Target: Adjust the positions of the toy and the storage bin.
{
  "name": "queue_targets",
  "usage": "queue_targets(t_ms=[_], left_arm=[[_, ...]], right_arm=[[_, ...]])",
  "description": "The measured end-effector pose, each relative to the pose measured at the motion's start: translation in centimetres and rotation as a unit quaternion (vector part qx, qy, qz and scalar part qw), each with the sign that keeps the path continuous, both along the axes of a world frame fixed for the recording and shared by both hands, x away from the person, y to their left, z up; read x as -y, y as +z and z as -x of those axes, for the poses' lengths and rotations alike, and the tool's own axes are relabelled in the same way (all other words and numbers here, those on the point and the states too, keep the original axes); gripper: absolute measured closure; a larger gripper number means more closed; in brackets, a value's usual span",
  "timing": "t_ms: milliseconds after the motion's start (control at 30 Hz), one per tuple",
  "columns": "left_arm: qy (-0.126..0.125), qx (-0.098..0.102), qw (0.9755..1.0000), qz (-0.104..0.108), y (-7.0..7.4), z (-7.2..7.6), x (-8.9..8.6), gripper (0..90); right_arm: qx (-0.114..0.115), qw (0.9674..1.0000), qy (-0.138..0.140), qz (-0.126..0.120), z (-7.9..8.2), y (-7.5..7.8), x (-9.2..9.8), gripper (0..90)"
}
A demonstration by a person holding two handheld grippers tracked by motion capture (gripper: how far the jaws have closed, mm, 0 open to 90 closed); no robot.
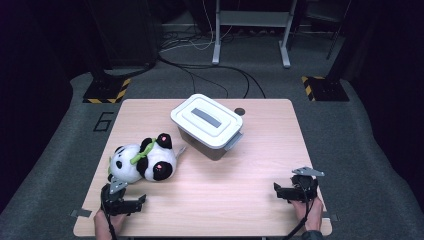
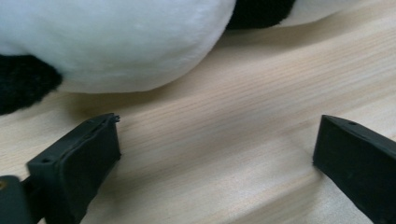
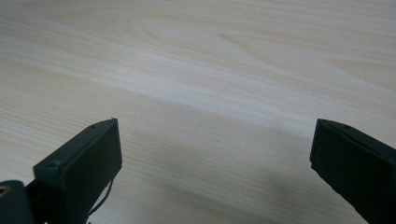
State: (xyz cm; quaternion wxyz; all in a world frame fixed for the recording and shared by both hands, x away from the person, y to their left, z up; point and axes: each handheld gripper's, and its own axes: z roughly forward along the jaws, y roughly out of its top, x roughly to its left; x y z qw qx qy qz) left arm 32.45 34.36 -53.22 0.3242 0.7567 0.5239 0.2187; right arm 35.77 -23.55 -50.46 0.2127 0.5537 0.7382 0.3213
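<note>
Plush panda (image 1: 142, 162) lies on its side at the left of the wooden tabletop (image 1: 225, 195), with a lidded white bin (image 1: 207, 125) just beside it, so we guess it's staged for stowing. Our left tongs (image 1: 141, 201) rest near the panda, right tongs (image 1: 276, 188) well apart. Both gape wide, gripping nothing.

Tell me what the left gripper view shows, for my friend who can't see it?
A soft panda toy, white with black patches, lies on a light wooden table just beyond the left gripper. Its two black fingers are spread wide apart, holding nothing, with bare wood between them.
</note>
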Motion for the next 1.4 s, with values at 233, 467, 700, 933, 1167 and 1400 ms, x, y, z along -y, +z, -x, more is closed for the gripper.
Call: queue_targets(t_ms=[233, 467, 700, 933, 1167, 1400], left_arm=[[0.005, -0.001, 1.0000, 0.004, 0.0, 0.0, 0.0, 0.0], [0.007, -0.001, 1.0000, -0.001, 0.0, 0.0, -0.1, 0.0], [0.007, 0.000, 1.0000, -0.001, 0.0, 0.0, -0.1, 0.0], [0.007, 0.000, 1.0000, -0.002, 0.0, 0.0, -0.1, 0.1], [0.009, -0.001, 1.0000, -0.002, 0.0, 0.0, -0.1, 0.2], [0.009, -0.001, 1.0000, -0.001, 0.0, 0.0, -0.1, 0.2]], right_arm=[[0.011, 0.9996, 0.026, 0.003, -0.6, 2.8, -2.1, 1.0], [0.016, 0.9988, 0.047, 0.001, -1.4, 4.6, -3.7, 1.6], [0.018, 0.9982, 0.057, 0.000, -2.2, 5.8, -4.8, 1.5], [0.028, 0.9973, 0.068, -0.001, -3.3, 7.7, -6.3, 0.0], [0.034, 0.9958, 0.085, 0.000, -4.6, 9.7, -7.7, 0.0], [0.037, 0.9934, 0.108, 0.007, -5.8, 11.0, -9.3, 0.0]])
